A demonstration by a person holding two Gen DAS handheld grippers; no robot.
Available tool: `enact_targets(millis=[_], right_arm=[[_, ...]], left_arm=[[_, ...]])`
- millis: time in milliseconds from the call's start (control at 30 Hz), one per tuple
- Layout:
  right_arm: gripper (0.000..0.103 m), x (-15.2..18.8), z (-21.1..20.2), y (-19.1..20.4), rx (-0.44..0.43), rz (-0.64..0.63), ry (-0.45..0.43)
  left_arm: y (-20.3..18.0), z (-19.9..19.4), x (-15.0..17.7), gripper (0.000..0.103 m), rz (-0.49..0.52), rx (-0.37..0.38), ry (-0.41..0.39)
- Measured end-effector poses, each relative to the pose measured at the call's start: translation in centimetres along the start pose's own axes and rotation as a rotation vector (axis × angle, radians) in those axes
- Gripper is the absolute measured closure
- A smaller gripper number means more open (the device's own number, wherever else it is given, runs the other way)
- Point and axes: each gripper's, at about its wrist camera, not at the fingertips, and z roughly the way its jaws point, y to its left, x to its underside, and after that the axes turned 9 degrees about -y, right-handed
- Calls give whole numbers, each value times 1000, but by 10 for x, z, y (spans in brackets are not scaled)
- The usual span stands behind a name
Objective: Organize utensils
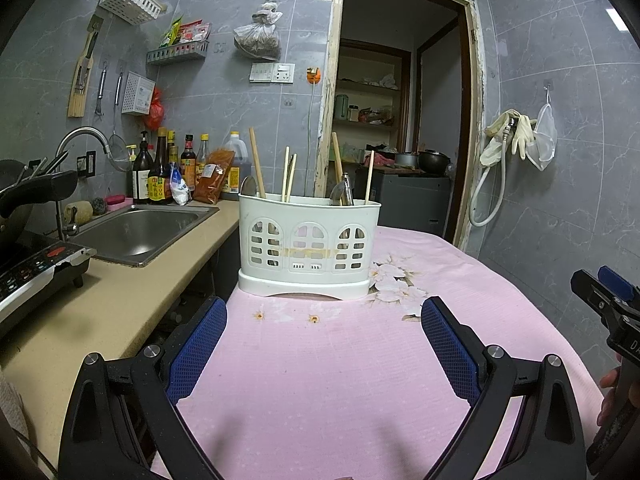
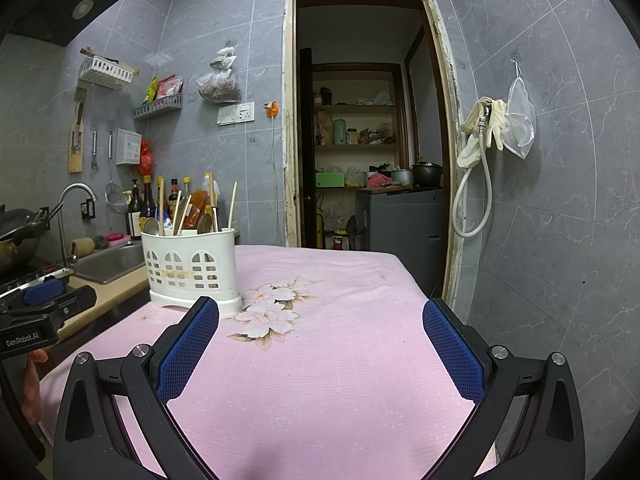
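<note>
Right now one table under a pink cloth fills the room's middle, and one white holder stands at its far left corner, beside the sink. Two grippers, left gripper and right gripper, hover spread wide, holding nothing. Five chopsticks and two or three spoons poke up; lower ends are hidden.

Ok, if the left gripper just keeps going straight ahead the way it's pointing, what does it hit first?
Most likely the white utensil holder. It stands centred ahead of the open left gripper on the pink tablecloth, with only bare cloth between them. The exact height of the gripper's line is unclear.
</note>
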Motion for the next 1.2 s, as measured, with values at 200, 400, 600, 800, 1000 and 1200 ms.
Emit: enact_targets(millis=[200, 400, 600, 800, 1000, 1200], right_arm=[[0, 0, 0, 0, -1, 0, 0], [0, 0, 0, 1, -1, 0, 1], [0, 1, 0, 0, -4, 1, 3], [0, 1, 0, 1, -4, 0, 3], [0, 1, 0, 0, -4, 1, 3], [0, 1, 1, 3, -6, -1, 5]], left_arm=[[0, 0, -1, 8, -2, -1, -1], [0, 0, 0, 7, -3, 0, 1], [0, 0, -4, 7, -4, 0, -5], [0, 0, -5, 8, -21, -5, -17], [-1, -2, -4, 7, -7, -11, -33], [-4, 0, -3, 7, 3, -15, -28]])
